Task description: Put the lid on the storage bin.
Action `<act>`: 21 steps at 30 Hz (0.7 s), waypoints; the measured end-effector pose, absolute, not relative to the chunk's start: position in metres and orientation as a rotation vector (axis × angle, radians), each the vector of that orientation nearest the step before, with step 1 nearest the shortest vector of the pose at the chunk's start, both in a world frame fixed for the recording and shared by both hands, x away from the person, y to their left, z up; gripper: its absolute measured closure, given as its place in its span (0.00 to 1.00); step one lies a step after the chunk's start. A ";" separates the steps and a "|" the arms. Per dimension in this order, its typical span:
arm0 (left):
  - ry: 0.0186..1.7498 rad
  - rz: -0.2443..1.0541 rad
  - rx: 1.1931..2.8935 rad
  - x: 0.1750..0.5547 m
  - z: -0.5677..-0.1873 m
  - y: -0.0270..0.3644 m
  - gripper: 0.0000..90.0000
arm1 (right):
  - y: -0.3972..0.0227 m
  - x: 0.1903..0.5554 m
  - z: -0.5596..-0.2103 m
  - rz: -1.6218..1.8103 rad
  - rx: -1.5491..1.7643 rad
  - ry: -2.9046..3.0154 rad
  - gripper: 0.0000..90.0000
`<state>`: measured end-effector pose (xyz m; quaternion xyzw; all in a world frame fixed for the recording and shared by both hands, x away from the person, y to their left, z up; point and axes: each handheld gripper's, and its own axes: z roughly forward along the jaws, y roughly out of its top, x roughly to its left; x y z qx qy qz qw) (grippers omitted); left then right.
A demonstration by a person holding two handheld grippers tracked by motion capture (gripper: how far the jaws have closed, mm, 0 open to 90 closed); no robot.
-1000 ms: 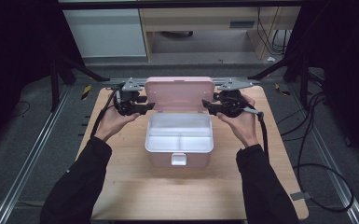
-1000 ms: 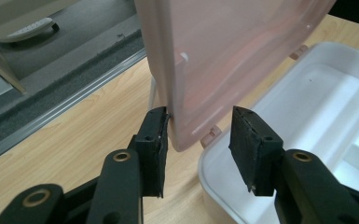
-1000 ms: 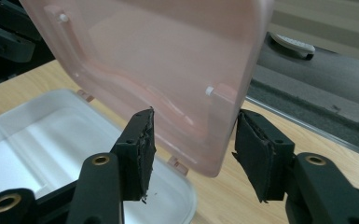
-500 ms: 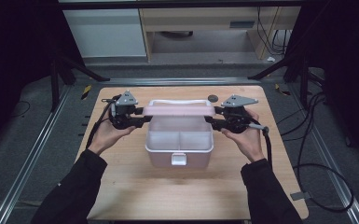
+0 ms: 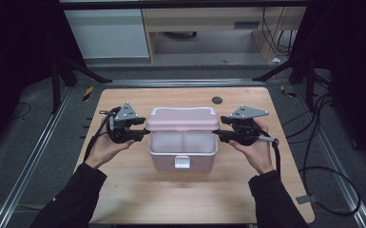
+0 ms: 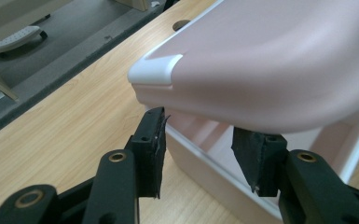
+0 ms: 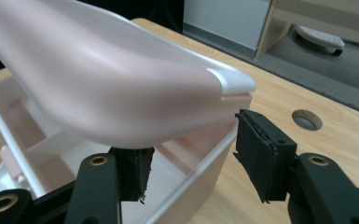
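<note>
1. While the pink box (image 5: 183,151) stands in the middle of the wooden surface (image 5: 138,194), its pink lid (image 5: 182,118) hangs half lowered over the open compartments.
2. The left gripper (image 5: 141,128) sits at the lid's left end; its jaws have just been opening and stand apart, straddling the lid's edge (image 6: 200,116) without visibly clamping it.
3. The right gripper (image 5: 222,134) sits at the lid's right end, jaws apart around the edge, pads not visibly pressing.
4. A round hole (image 5: 217,100) lies in the surface beyond the box.
</note>
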<state>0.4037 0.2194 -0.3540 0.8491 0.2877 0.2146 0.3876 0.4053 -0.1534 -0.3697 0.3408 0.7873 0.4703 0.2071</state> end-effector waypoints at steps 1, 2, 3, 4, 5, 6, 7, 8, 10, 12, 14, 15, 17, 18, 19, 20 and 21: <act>0.739 0.545 2.155 0.403 -0.354 0.221 0.60 | -0.154 0.404 -0.371 1.301 0.951 2.196 0.52; 0.741 0.535 2.150 0.402 -0.354 0.223 0.59 | -0.155 0.402 -0.371 1.298 0.948 2.195 0.52; 0.744 0.529 2.139 0.401 -0.355 0.225 0.59 | -0.157 0.401 -0.371 1.299 0.953 2.194 0.52; 0.747 0.526 2.140 0.400 -0.355 0.227 0.59 | -0.159 0.399 -0.372 1.303 0.958 2.191 0.51; 0.752 0.529 2.139 0.399 -0.357 0.228 0.58 | -0.161 0.398 -0.372 1.304 0.962 2.190 0.51; 0.753 0.527 2.140 0.399 -0.358 0.229 0.58 | -0.163 0.396 -0.373 1.299 0.966 2.188 0.51; 0.759 0.520 2.134 0.398 -0.359 0.229 0.58 | -0.165 0.395 -0.373 1.296 0.971 2.186 0.51; 0.759 0.520 2.135 0.397 -0.361 0.230 0.58 | -0.167 0.394 -0.374 1.293 0.975 2.186 0.51; 0.759 0.519 2.143 0.395 -0.364 0.233 0.57 | -0.171 0.392 -0.377 1.280 0.987 2.187 0.51; 0.770 0.517 2.144 0.393 -0.369 0.236 0.57 | -0.177 0.389 -0.382 1.263 1.003 2.194 0.50; 0.791 0.506 2.146 0.390 -0.376 0.240 0.56 | -0.182 0.387 -0.387 1.269 1.028 2.180 0.50; 0.799 0.493 2.144 0.390 -0.378 0.242 0.56 | -0.185 0.387 -0.389 1.267 1.038 2.176 0.50; 0.823 0.477 2.143 0.387 -0.384 0.247 0.56 | -0.189 0.387 -0.393 1.258 1.057 2.167 0.48; 0.843 0.466 2.142 0.386 -0.388 0.249 0.55 | -0.191 0.386 -0.395 1.249 1.071 2.167 0.47; 0.862 0.462 2.132 0.385 -0.392 0.252 0.54 | -0.193 0.386 -0.397 1.241 1.080 2.164 0.46; 0.876 0.459 2.123 0.384 -0.396 0.254 0.54 | -0.194 0.387 -0.400 1.235 1.095 2.161 0.45; 0.894 0.453 2.120 0.383 -0.401 0.256 0.54 | -0.195 0.387 -0.401 1.221 1.109 2.155 0.45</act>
